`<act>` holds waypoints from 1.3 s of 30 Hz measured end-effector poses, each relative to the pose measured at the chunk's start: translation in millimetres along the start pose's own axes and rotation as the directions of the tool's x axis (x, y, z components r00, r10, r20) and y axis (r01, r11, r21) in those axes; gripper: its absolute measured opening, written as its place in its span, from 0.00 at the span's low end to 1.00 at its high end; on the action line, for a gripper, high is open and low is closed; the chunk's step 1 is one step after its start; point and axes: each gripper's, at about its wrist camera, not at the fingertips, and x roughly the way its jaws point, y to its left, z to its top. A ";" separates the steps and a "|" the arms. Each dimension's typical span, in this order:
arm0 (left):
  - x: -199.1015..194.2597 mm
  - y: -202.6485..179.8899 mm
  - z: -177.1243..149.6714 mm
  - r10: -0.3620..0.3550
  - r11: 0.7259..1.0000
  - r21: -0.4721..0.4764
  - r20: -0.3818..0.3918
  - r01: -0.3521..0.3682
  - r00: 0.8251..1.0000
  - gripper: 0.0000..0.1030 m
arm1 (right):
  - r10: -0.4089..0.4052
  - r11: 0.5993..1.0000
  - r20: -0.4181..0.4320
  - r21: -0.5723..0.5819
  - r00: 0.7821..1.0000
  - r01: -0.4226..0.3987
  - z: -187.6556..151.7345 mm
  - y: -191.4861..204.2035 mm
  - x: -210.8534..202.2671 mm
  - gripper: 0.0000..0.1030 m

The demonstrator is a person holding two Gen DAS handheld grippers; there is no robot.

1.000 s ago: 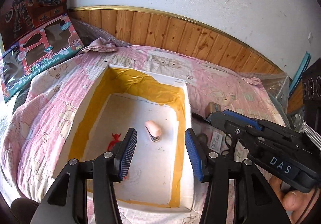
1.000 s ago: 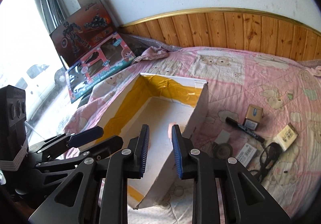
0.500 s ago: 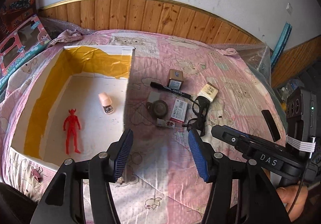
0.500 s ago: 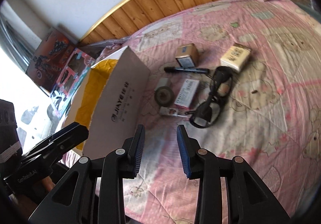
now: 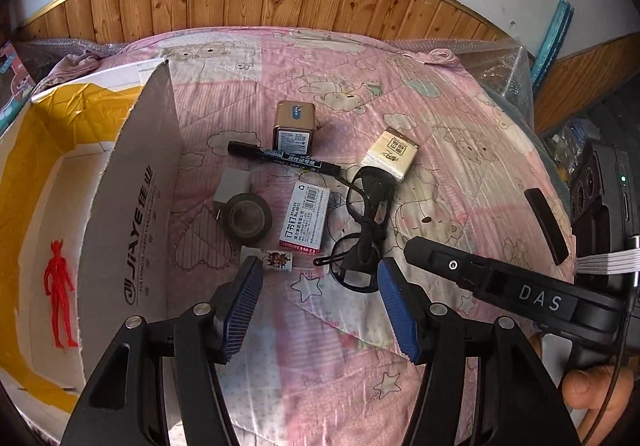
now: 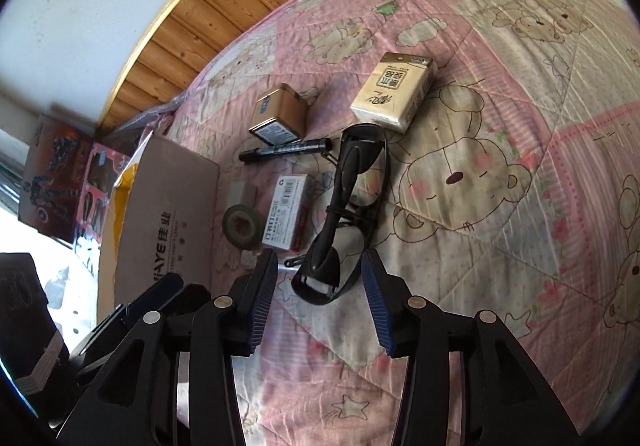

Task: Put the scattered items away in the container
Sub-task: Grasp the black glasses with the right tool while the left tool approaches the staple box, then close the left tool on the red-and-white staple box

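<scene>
Jaws of both grippers spread, empty; right gripper [image 6: 318,300] above black glasses [image 6: 344,206].

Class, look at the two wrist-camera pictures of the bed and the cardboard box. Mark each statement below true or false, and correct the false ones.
1. A red figure lies inside the cardboard box. True.
2. The right tongs are shut on the black glasses. False: they are open, with the near end of the glasses between the pads, and nothing is gripped.
3. The black marker lies in front of the gold box. True.
4. The roll of tape is inside the cardboard box. False: it lies on the pink quilt outside it.
5. The left tongs hold the staples box. False: they are open and empty.
</scene>
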 end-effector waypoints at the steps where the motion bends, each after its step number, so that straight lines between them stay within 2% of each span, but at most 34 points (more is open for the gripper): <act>1: 5.4 2.4 2.2 0.001 1.000 -0.009 -0.005 -0.001 1.000 0.59 | -0.006 1.000 -0.003 0.024 1.000 0.006 4.3 -4.4 7.1 0.48; 7: 36.6 8.9 21.8 -0.014 1.000 -0.014 -0.010 0.014 1.000 0.59 | 0.036 0.991 -0.062 0.132 0.997 -0.027 17.7 -29.3 59.9 0.54; 9: 48.8 9.4 28.2 -0.023 1.000 -0.002 -0.020 0.023 1.000 0.59 | 0.052 0.992 0.002 0.114 0.999 -0.052 22.1 -27.3 61.1 0.60; 11: 62.3 8.9 33.6 -0.011 1.000 0.013 -0.030 0.011 0.999 0.57 | 0.063 0.992 0.037 0.110 0.997 -0.067 26.1 -27.4 64.8 0.59; 12: 67.0 11.5 36.1 -0.027 1.000 0.005 -0.028 0.027 0.999 0.57 | 0.075 0.993 0.045 0.091 0.996 -0.079 27.7 -27.7 65.9 0.60; 13: 70.8 14.2 37.5 -0.040 0.999 -0.005 -0.033 0.040 0.999 0.57 | 0.069 0.995 0.036 0.067 0.997 -0.072 28.7 -26.6 66.0 0.52; 14: 74.4 16.3 39.0 -0.034 0.999 -0.010 -0.037 0.034 0.999 0.57 | 0.024 0.999 0.017 0.034 1.000 -0.025 29.2 -23.9 65.7 0.42; 15: 77.5 17.0 39.9 -0.022 1.000 -0.007 -0.041 0.021 0.999 0.57 | 0.005 1.000 -0.001 0.005 1.000 -0.005 29.5 -21.4 64.3 0.40; 17: 82.9 16.4 39.8 -0.023 1.000 -0.002 -0.056 0.023 0.998 0.57 | -0.056 0.998 -0.013 -0.013 0.998 0.056 30.0 -22.5 56.0 0.39; 21: 88.8 5.4 36.8 -0.045 0.998 0.037 -0.068 0.047 0.997 0.57 | -0.189 0.979 0.043 -0.067 0.981 0.192 33.4 -29.0 20.3 0.39; 23: 99.3 -2.2 33.3 -0.018 0.997 0.079 -0.098 0.025 0.995 0.58 | -0.235 0.968 0.052 -0.082 0.971 0.239 35.3 -35.9 13.3 0.39; 25: 112.1 -2.4 29.7 0.033 0.996 0.086 -0.114 -0.023 0.993 0.59 | -0.253 0.966 0.043 -0.047 0.967 0.254 35.5 -48.3 15.5 0.43; 26: 116.6 -0.5 29.4 0.046 0.996 0.086 -0.104 -0.037 0.993 0.60 | -0.251 0.967 0.019 -0.031 0.968 0.251 35.3 -53.8 22.2 0.44; 27: 125.6 4.1 27.8 0.034 0.997 0.067 -0.131 -0.025 0.991 0.60 | -0.245 0.969 -0.014 -0.019 0.970 0.244 34.4 -58.7 30.6 0.46; 28: 126.4 6.6 26.8 0.040 0.997 0.064 -0.092 -0.034 0.995 0.60 | -0.241 0.970 0.032 -0.033 0.970 0.242 31.5 -58.1 28.5 0.51; 29: 128.2 6.0 25.8 0.042 0.997 0.074 -0.086 -0.036 0.995 0.60 | -0.258 0.964 0.048 -0.058 0.965 0.261 29.7 -55.7 30.1 0.53; 30: 128.1 3.0 24.9 0.068 0.993 0.098 -0.077 -0.060 0.995 0.53 | -0.274 0.956 0.061 -0.088 0.960 0.278 27.3 -51.7 32.0 0.53; 31: 128.1 1.7 24.7 0.106 0.989 0.108 -0.072 -0.097 0.992 0.39 | -0.289 0.950 0.073 -0.104 0.955 0.295 26.4 -49.7 32.6 0.50; 33: 125.7 10.0 27.1 0.086 0.995 0.051 -0.072 -0.083 0.994 0.32 | -0.300 0.947 0.078 -0.096 0.951 0.306 26.6 -50.9 30.7 0.44; 35: 123.2 24.4 29.3 0.027 0.999 -0.038 -0.078 -0.030 0.997 0.32 | -0.283 0.955 0.068 -0.069 0.957 0.288 28.9 -57.0 26.6 0.40; 38: 119.9 38.7 29.6 -0.040 0.991 -0.133 -0.080 0.029 0.996 0.36 | -0.262 0.964 0.065 -0.036 0.963 0.265 29.5 -61.5 24.0 0.40; 39: 119.0 40.2 30.5 -0.052 0.988 -0.146 -0.077 0.041 0.996 0.41 | -0.264 0.963 0.069 -0.034 0.962 0.267 29.4 -60.9 24.5 0.41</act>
